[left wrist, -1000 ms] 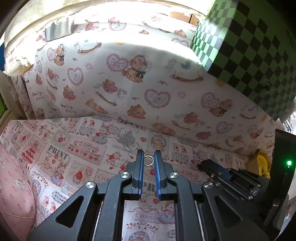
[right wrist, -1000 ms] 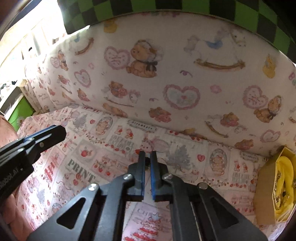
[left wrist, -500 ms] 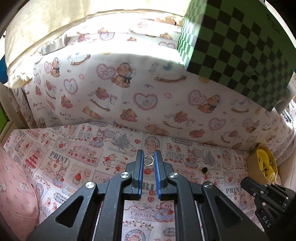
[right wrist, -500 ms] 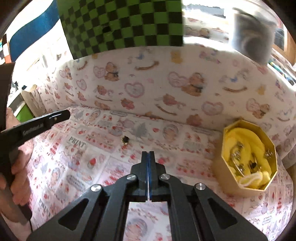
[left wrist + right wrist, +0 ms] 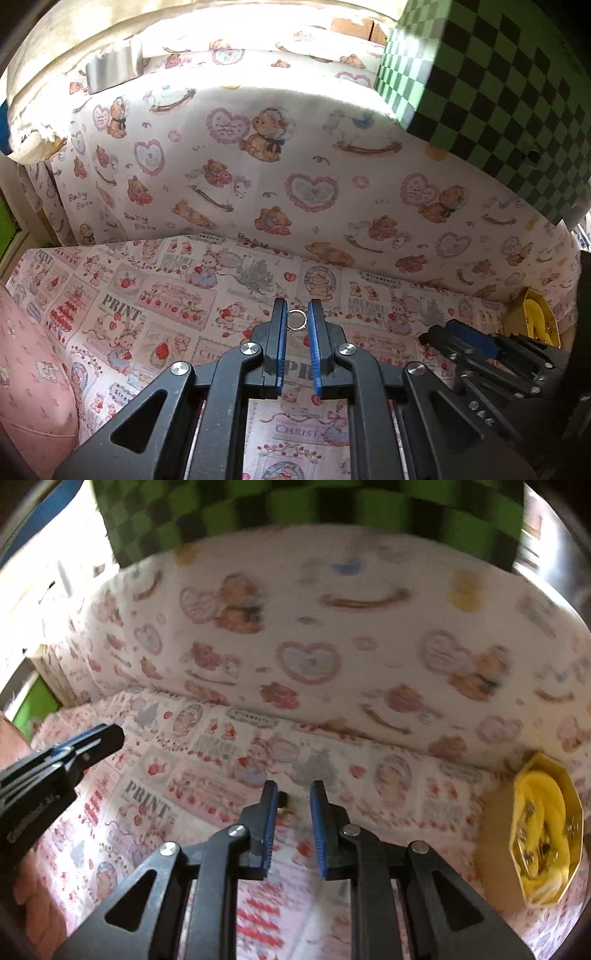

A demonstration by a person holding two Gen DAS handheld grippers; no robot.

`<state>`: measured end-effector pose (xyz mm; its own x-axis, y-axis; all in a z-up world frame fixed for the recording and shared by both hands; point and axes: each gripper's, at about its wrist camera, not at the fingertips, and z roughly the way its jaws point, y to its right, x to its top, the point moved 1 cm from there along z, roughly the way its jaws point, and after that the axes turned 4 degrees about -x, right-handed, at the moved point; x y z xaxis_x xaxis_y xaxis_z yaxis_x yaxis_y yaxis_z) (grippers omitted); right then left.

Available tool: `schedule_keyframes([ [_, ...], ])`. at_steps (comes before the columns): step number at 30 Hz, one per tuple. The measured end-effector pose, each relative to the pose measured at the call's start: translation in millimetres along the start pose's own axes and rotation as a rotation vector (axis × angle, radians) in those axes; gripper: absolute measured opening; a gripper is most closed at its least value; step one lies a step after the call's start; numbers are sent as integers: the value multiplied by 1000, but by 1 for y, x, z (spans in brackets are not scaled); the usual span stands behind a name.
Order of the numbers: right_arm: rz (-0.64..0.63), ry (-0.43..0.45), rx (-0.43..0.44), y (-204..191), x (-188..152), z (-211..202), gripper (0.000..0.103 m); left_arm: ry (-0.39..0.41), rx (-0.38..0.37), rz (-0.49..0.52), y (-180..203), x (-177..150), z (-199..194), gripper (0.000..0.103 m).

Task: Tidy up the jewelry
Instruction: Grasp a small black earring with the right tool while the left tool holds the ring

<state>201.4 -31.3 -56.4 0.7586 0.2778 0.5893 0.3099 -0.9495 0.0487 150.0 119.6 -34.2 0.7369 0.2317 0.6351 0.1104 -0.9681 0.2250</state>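
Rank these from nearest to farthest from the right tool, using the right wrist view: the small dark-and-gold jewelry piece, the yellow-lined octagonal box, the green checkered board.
1. Small dark-and-gold jewelry piece: between the right tool's fingertips.
2. Yellow-lined octagonal box: far right.
3. Green checkered board: top, behind the cushion.

A printed cloth carries a silver ring and yellow box.

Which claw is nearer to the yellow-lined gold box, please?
Right. The right claw stands open just left of the gold box; the left claw, open around a silver ring, sits farther left.
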Motion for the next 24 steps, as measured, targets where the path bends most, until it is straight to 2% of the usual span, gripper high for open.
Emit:
schedule_keyframes([
  [3,-21,-21,-11,-7,-4,8,7,12,-5,-9,-4,2,-5,10],
  [6,-34,25,-44,-9,-8,6,6,23,0,-6,-5,4,-8,10],
  [8,-26,44,-36,-6,-11,1,6,26,-1,1,-4,3,-9,10],
  [18,-29,135,69,29,-57,-70,7,58,-27,89,26,-4,-17,10],
  [22,-42,173,40,43,-80,-88,7,38,-92,114,39,-8,-14,10],
  [24,-46,211,19,52,-92,-99,7,46,-79,134,45,-10,-14,10],
])
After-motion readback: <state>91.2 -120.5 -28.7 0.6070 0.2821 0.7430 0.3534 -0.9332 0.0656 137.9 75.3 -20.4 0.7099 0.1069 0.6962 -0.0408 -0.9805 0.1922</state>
